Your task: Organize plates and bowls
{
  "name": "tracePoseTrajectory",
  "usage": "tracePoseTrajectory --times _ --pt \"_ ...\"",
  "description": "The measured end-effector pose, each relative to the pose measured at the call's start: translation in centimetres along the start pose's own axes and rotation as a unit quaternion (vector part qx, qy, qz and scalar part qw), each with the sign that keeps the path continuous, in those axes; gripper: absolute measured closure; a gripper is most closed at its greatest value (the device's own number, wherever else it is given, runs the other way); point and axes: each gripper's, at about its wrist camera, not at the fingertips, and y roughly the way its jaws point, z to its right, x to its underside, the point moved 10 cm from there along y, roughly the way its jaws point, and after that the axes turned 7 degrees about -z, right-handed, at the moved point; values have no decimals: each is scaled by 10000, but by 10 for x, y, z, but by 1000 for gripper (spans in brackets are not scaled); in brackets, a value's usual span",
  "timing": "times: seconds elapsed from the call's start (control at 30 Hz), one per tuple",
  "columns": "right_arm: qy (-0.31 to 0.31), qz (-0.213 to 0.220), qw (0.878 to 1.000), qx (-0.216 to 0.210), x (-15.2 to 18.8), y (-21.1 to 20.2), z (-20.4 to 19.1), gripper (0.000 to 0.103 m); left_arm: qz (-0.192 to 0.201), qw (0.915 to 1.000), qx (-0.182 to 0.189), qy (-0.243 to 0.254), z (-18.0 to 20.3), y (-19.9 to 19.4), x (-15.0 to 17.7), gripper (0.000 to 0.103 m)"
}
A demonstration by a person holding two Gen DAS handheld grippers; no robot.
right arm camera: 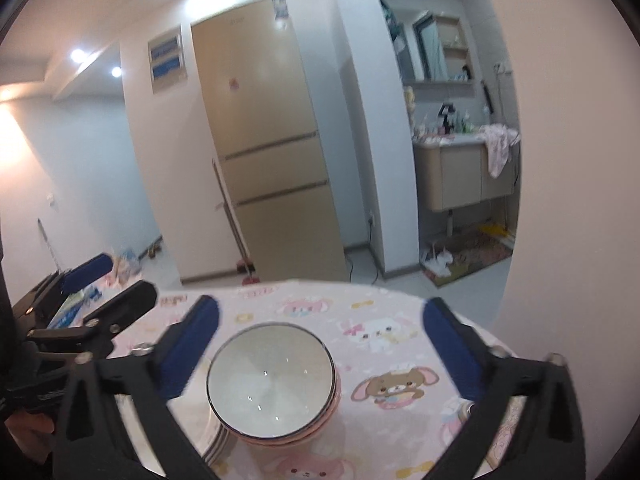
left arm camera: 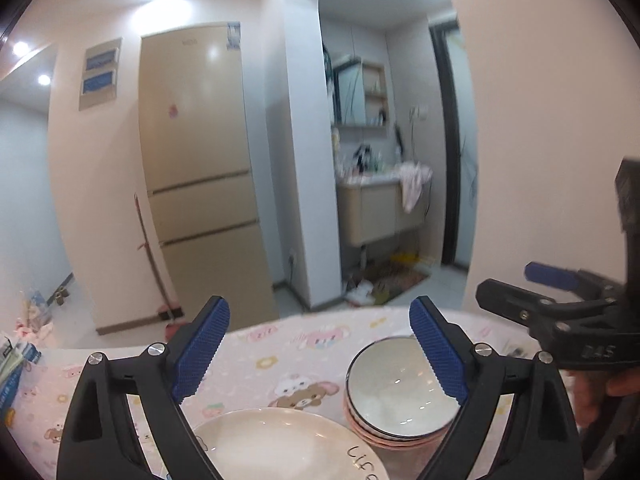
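Left gripper (left arm camera: 320, 344) is spread wide w/ nothing between its blue pads, hovering above the table; right gripper (right arm camera: 320, 344) same, jaws as wide as they go & empty. Neither touches any crockery.

Just below the left one: a stack of plates (left arm camera: 288, 444), cream, top one w/ handwriting on its rim. Right beside it, edges close or touching, a stack of bowls (left arm camera: 400, 396), white inside, dark rim, pink outside. From the right wrist view the bowls (right arm camera: 272, 384) sit just under & between the open fingers, the plate pile's edges peeking out at their lower left. Both piles rest on a table (right arm camera: 380, 304) covered in a pink cartoon cloth. Beyond: tall beige fridge (left arm camera: 200, 168), then a washroom alcove w/ a sink cabinet (left arm camera: 372, 208).

Looks to me like the sorting is about done, plates w/ plates, bowls w/ bowls. To finish well: pull both claws up & back w/o clipping a rim, check the bowls are nested straight, not leaning; if anything's off, nudge from the side, gently, ceramic slides on that cloth
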Motion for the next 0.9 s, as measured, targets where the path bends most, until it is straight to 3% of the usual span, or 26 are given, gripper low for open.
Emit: tracePoseTrajectory --times 0.07,0.3,0.43,0.53,0.67,0.9 --pt "-20 288 9996 -7 -3 -14 -4 0 217 9997 -64 -61 -6 -19 -1 0" --pt "-29 923 9956 -173 -2 -44 -20 0 817 9963 61 -270 -17 -65 11 0" --pt "-460 1207 9915 175 15 -41 -23 0 653 9969 306 -330 -12 -71 36 0" --pt "-406 1052 9932 289 31 -29 -15 0 592 9980 112 -177 -11 -63 50 0" --pt "-207 857 9957 296 45 -17 -1 0 605 9972 56 -436 -18 -46 71 0" --pt "-1114 991 9844 938 58 -10 -7 0 313 9970 -126 -695 -28 -26 89 0"
